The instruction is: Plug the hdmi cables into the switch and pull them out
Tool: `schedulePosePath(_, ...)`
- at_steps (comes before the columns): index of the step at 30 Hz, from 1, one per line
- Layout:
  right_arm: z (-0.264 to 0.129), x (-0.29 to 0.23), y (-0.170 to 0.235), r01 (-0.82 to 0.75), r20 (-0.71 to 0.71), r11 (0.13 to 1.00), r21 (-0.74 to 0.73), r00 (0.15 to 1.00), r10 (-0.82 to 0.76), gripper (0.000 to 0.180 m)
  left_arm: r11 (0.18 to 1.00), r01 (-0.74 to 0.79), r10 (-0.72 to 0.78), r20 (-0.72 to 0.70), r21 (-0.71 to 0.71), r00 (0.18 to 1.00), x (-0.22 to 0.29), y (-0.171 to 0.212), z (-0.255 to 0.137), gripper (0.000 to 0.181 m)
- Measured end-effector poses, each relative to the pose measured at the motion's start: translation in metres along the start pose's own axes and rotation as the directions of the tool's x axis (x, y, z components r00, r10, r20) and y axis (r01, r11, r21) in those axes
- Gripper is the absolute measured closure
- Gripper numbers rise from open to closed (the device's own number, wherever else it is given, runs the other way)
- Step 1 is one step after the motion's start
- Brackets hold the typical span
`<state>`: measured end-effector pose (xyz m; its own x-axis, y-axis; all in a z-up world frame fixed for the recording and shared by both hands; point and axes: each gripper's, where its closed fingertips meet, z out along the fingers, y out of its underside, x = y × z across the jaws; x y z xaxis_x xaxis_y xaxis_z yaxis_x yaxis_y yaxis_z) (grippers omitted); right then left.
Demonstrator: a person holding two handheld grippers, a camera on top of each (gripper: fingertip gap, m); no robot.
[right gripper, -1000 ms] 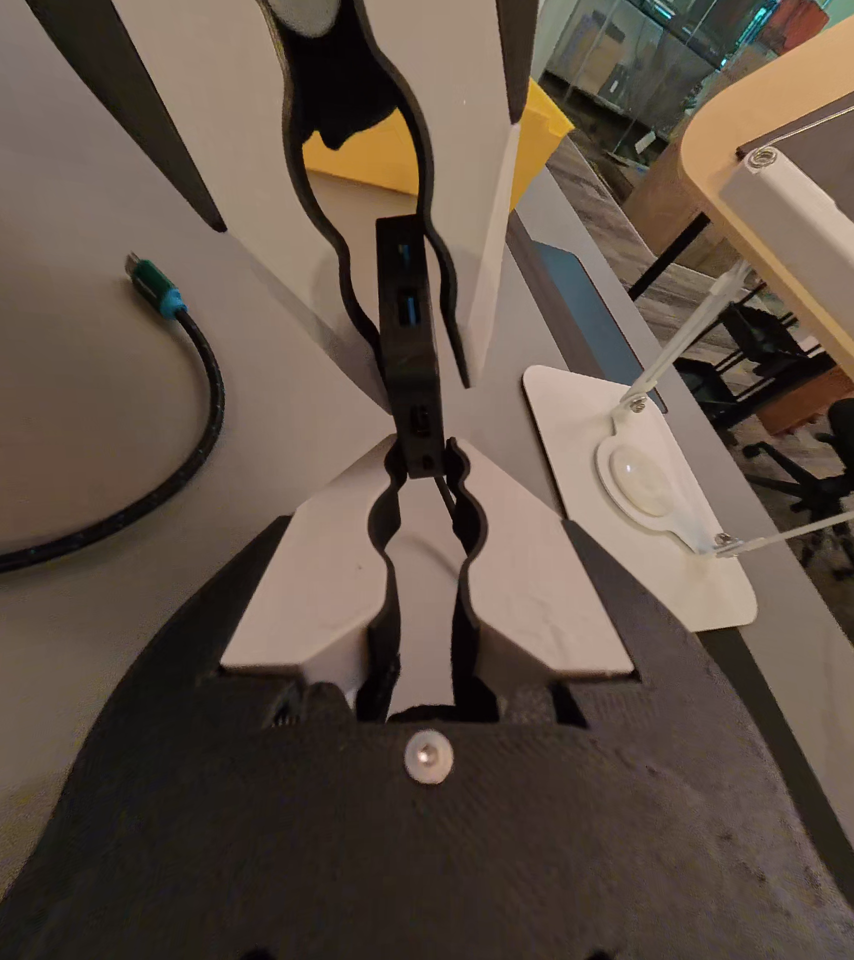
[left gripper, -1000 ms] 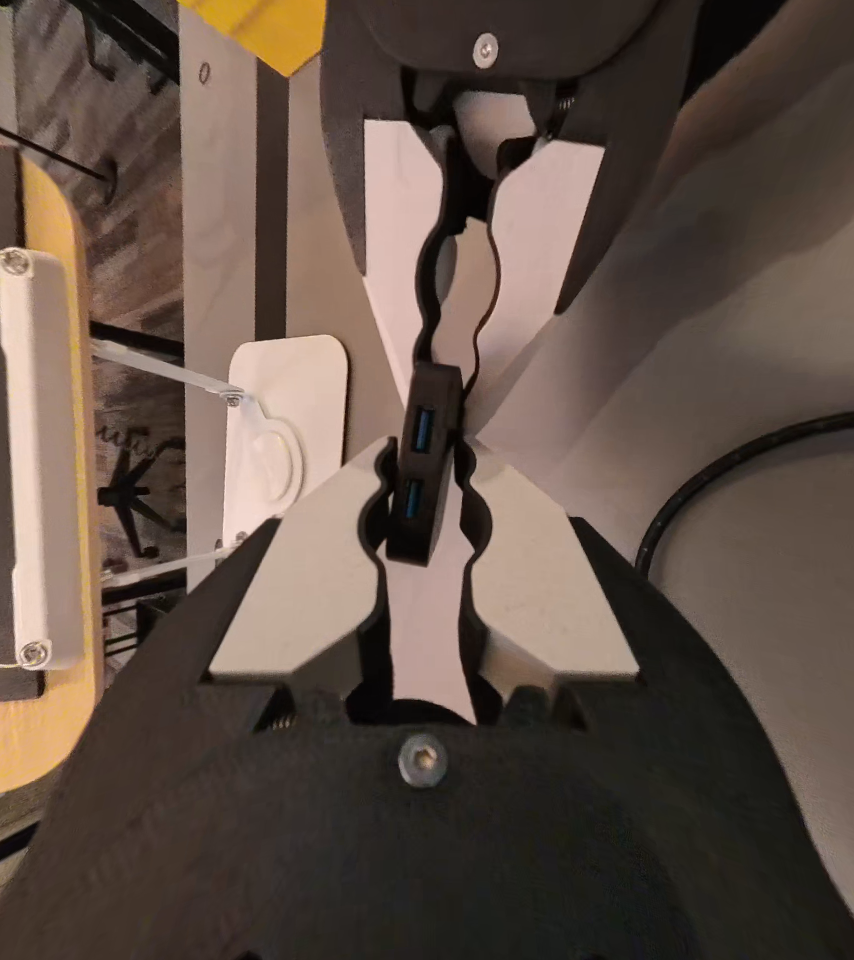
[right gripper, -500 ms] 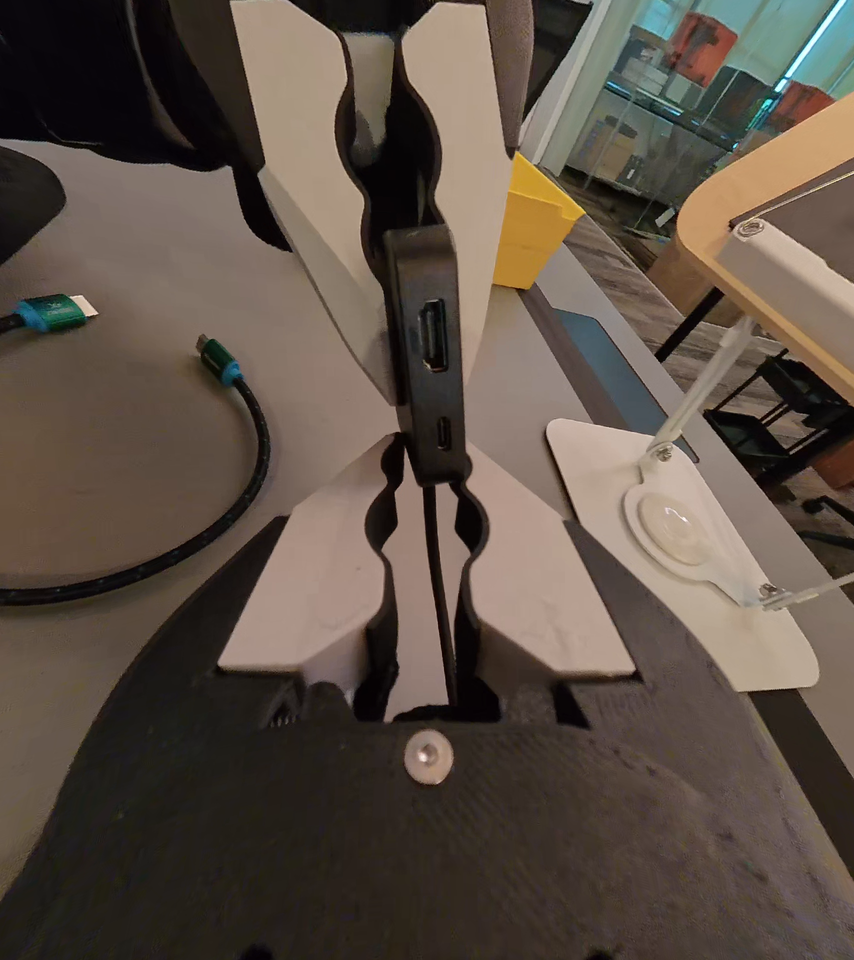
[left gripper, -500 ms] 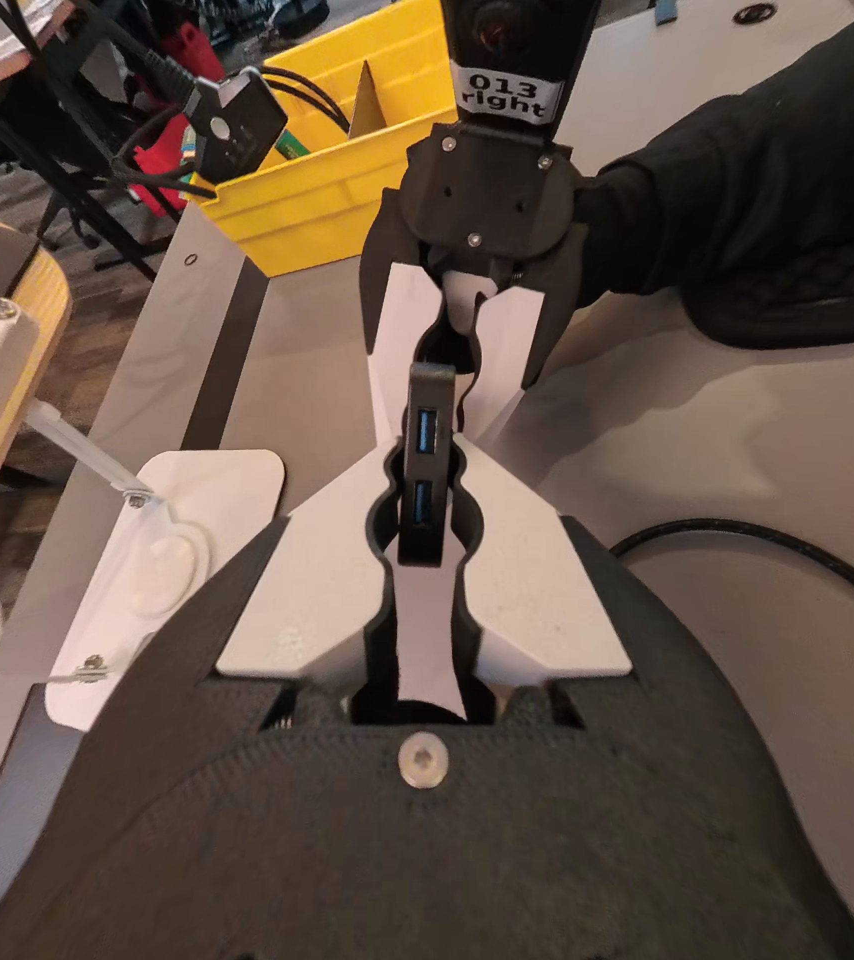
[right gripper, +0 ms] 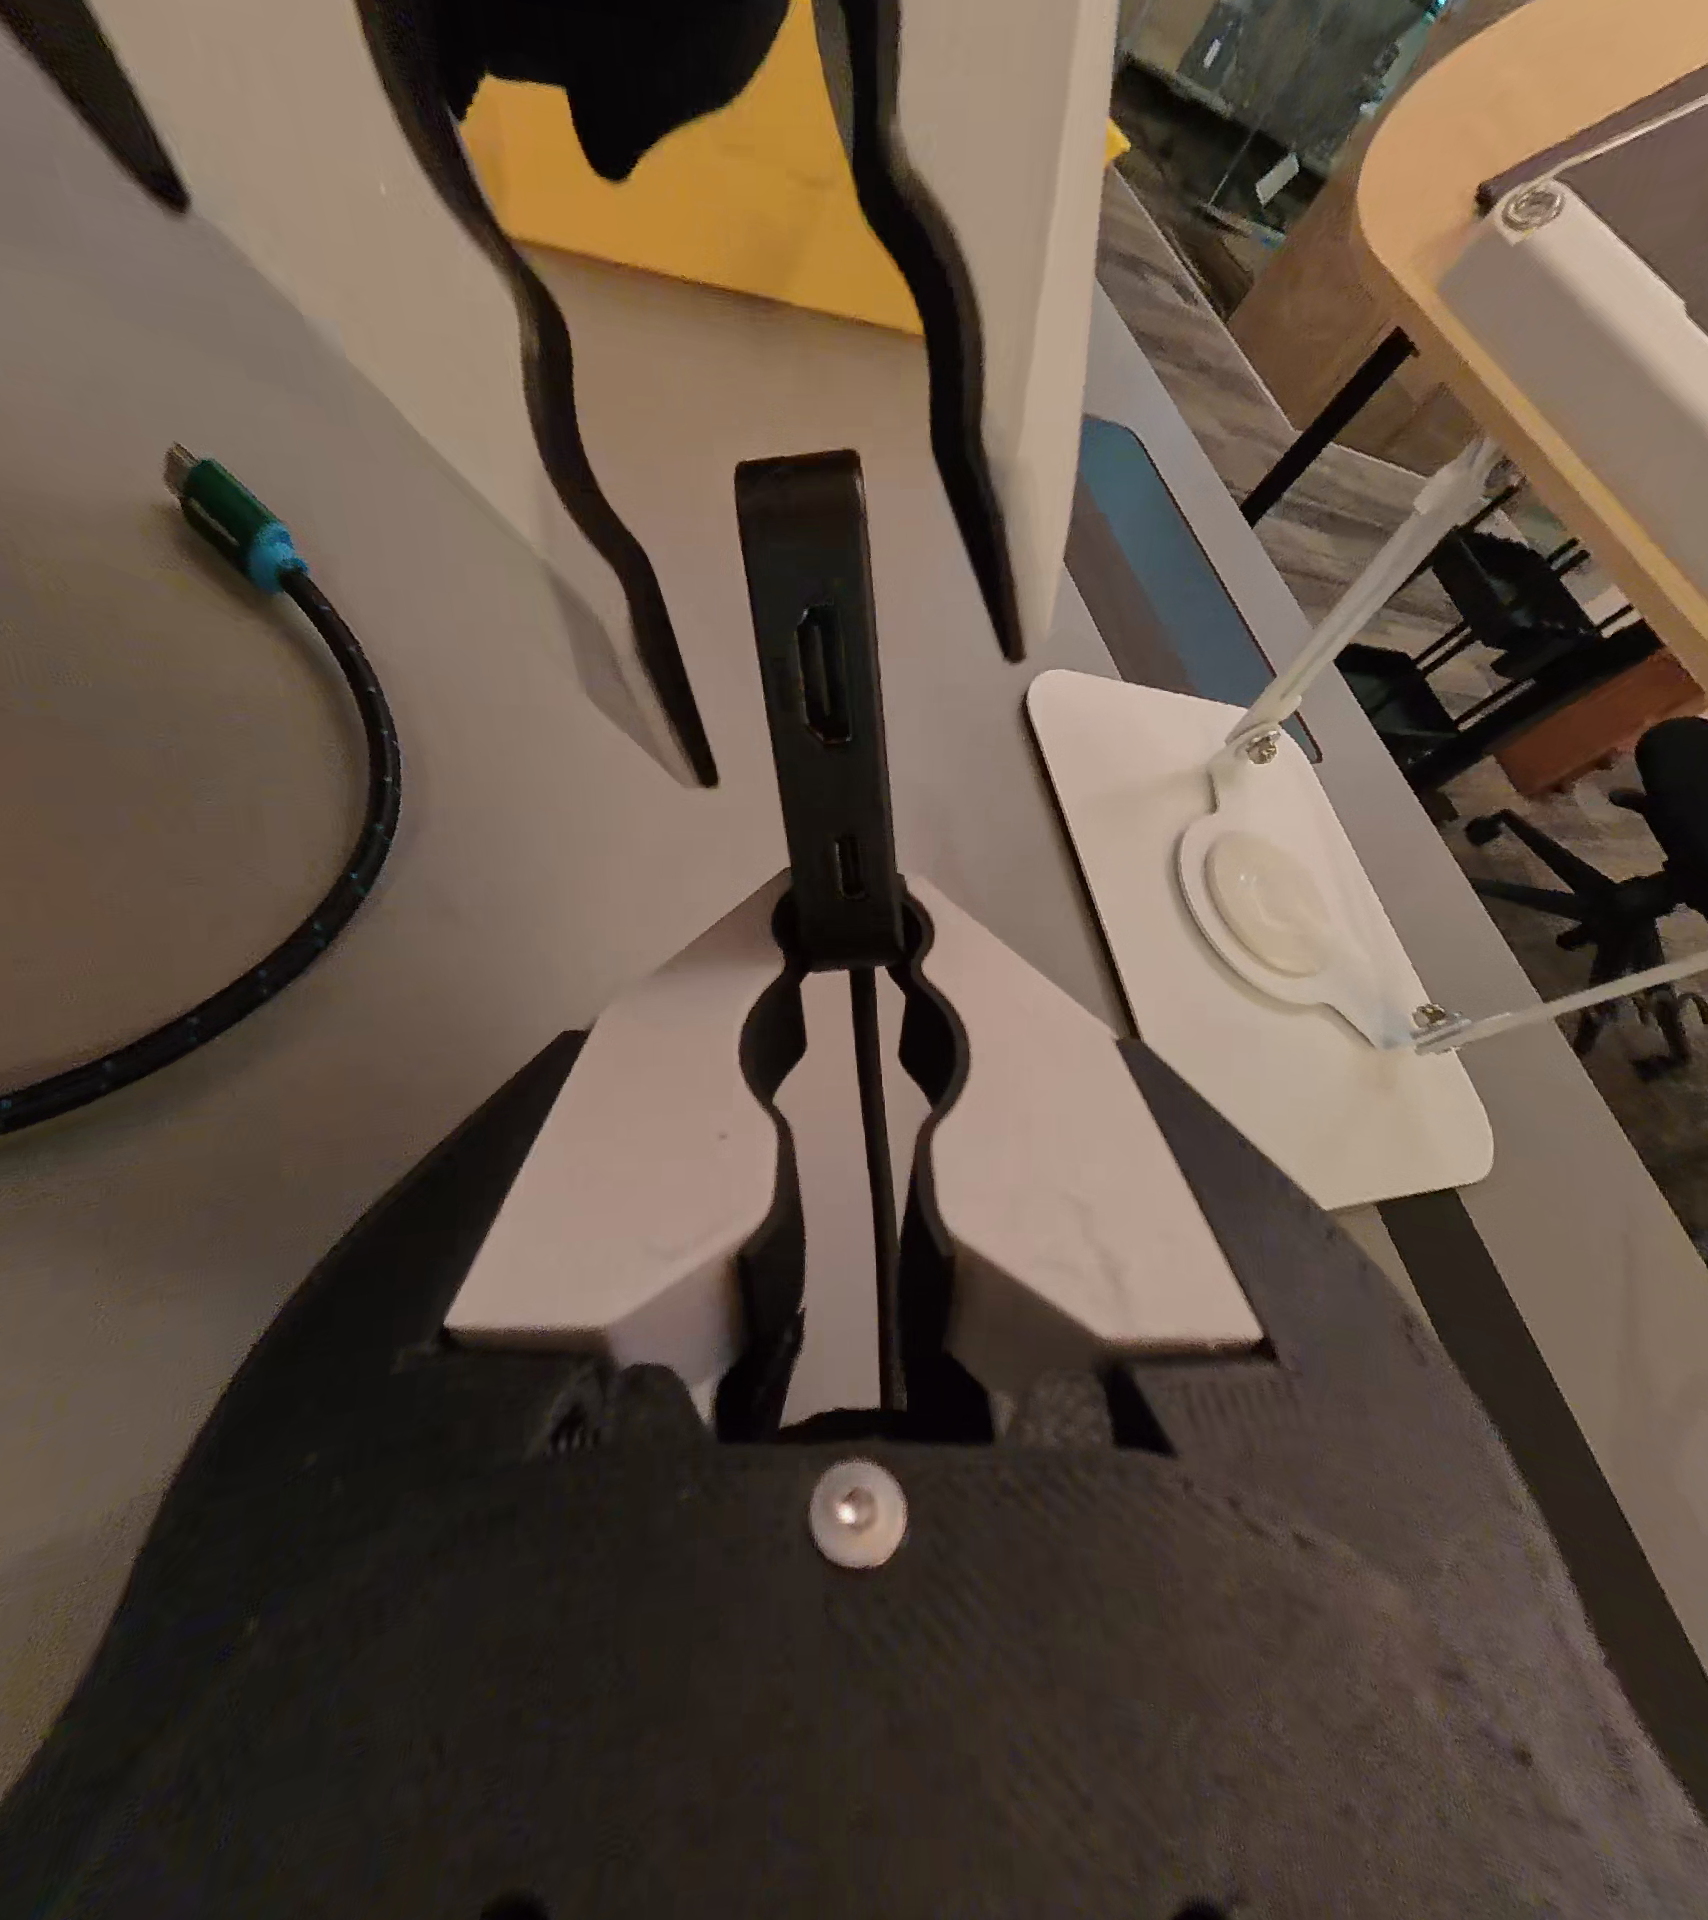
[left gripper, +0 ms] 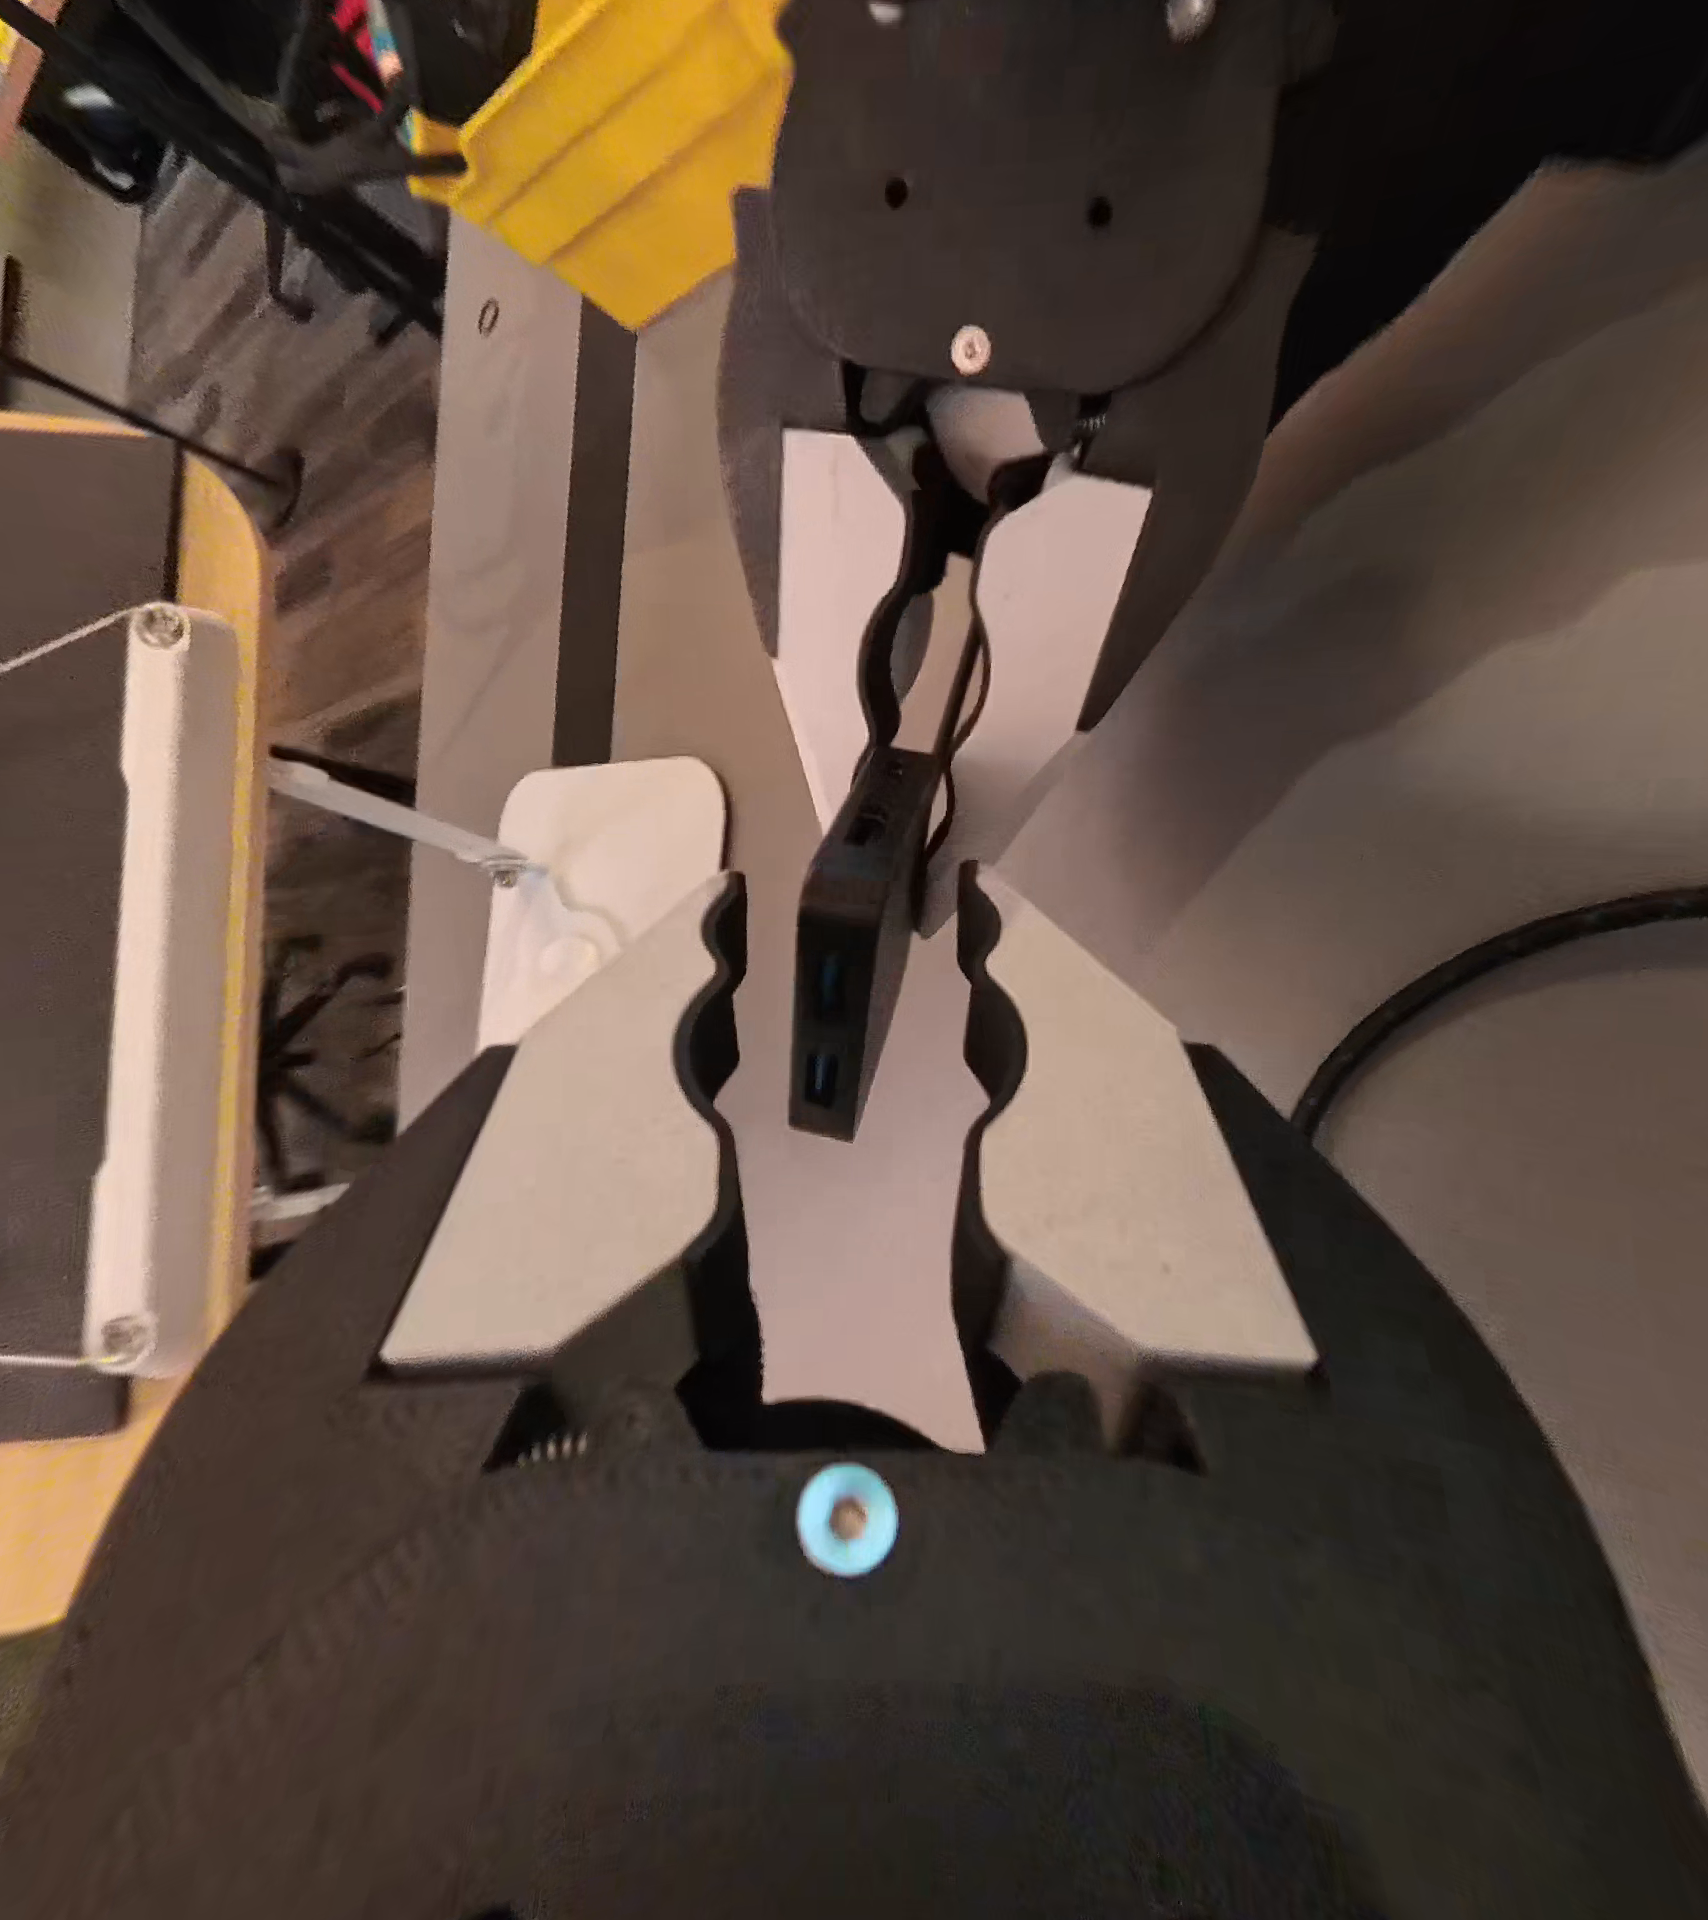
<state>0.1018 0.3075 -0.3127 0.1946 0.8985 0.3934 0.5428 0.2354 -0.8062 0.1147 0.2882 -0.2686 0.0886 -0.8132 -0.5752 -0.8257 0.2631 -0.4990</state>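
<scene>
Left claw [left gripper: 850, 914] now spread, released switch [right gripper: 824, 665]; right claw [right gripper: 850, 914] pinching its end.

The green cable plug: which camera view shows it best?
The right wrist view. The green cable plug lies there in plain sight on the table, unplugged. The left wrist view shows only a dark cable, not the plug.

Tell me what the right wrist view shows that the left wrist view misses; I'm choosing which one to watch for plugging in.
Only the right wrist view shows the green-and-blue HDMI plug lying on the grey table, and the switch's HDMI port. Only the left wrist view shows the two blue USB ports. Both show the slim black switch, clamped by the right gripper, with the left gripper open around it.
</scene>
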Motion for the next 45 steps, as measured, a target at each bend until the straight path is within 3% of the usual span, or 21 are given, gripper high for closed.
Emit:
schedulePosePath(4,0.002,0.001,0.004,0.034,-0.028,0.998,-0.044,0.999,-0.035,0.170,0.988,-0.095,0.100,0.039,-0.122,0.994,0.004,0.009,0.012,0.163)
schedulePosePath(10,-0.003,0.007,-0.003,0.049,-0.059,0.999,-0.020,0.997,-0.050,0.168,0.986,-0.094,0.098,0.026,-0.138,0.995,0.003,0.008,0.009,0.169)
schedulePosePath(13,-0.010,0.006,-0.012,0.025,-0.021,1.000,0.017,0.999,-0.025,0.153,0.982,-0.120,0.125,0.027,-0.144,0.992,-0.003,0.012,0.001,0.169)
schedulePosePath(17,-0.031,0.002,-0.032,0.051,0.051,0.998,0.045,0.997,-0.053,0.135,0.985,-0.161,0.161,0.003,-0.058,0.987,-0.006,0.003,-0.020,0.170)
schedulePosePath(22,-0.090,-0.013,-0.080,-0.108,0.300,0.967,0.233,0.953,0.034,0.132,0.967,-0.254,0.253,-0.037,-0.016,0.967,-0.004,-0.007,-0.044,0.169)
schedulePosePath(26,-0.122,0.021,-0.085,-0.155,0.285,0.949,0.274,0.956,0.074,0.136,0.962,-0.265,0.271,-0.101,0.071,0.957,0.008,-0.022,-0.062,0.169)
schedulePosePath(30,-0.109,0.027,-0.061,-0.074,0.292,0.977,0.201,0.956,0.012,0.127,0.954,-0.169,0.216,-0.173,0.249,0.961,0.022,-0.054,-0.082,0.170)
schedulePosePath(34,-0.083,-0.017,-0.067,0.039,0.371,0.972,0.232,0.920,-0.126,0.115,0.907,-0.010,0.121,-0.238,0.422,0.964,0.023,-0.079,-0.098,0.169)
schedulePosePath(37,-0.079,-0.035,-0.095,0.051,0.325,0.934,0.353,0.930,-0.174,0.119,0.855,0.103,0.031,-0.249,0.509,0.968,0.015,-0.085,-0.102,0.169)
schedulePosePath(40,-0.085,-0.029,-0.120,-0.055,0.267,0.877,0.477,0.960,-0.085,0.149,0.791,0.225,-0.065,-0.288,0.569,0.955,0.007,-0.084,-0.101,0.169)
schedulePosePath(42,-0.085,-0.031,-0.121,-0.097,0.277,0.864,0.493,0.959,-0.050,0.167,0.752,0.286,-0.114,-0.310,0.594,0.944,0.003,-0.081,-0.100,0.169)
schedulePosePath(45,-0.078,-0.027,-0.113,-0.061,0.213,0.895,0.442,0.976,-0.039,0.168,0.740,0.333,-0.156,-0.333,0.584,0.930,0.001,-0.075,-0.092,0.169)
